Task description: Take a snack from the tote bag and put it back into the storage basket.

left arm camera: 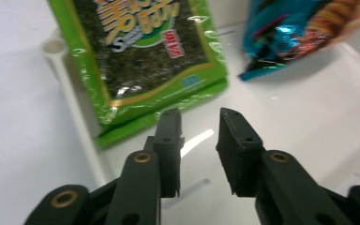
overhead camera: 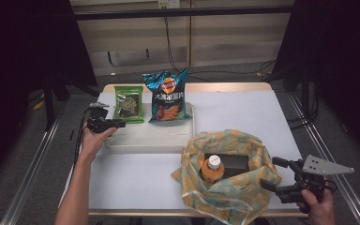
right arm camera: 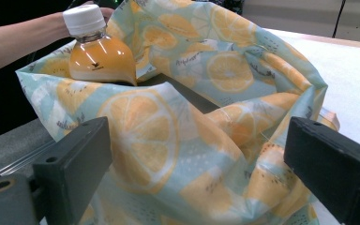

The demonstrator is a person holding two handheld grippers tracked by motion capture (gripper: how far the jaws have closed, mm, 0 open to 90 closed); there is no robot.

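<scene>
Lying flat in white tray (overhead camera: pixel 136 140), glossy green seaweed packet (left arm camera: pixel 145 61), left tool (left arm camera: pixel 199 126) parted, empty.

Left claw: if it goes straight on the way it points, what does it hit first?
Probably the green seaweed snack pack. The left claw stands open with nothing between its jaws, aimed at the pack's lower edge in the white tray. Depth is unclear; it might skim the tray floor first.
</scene>
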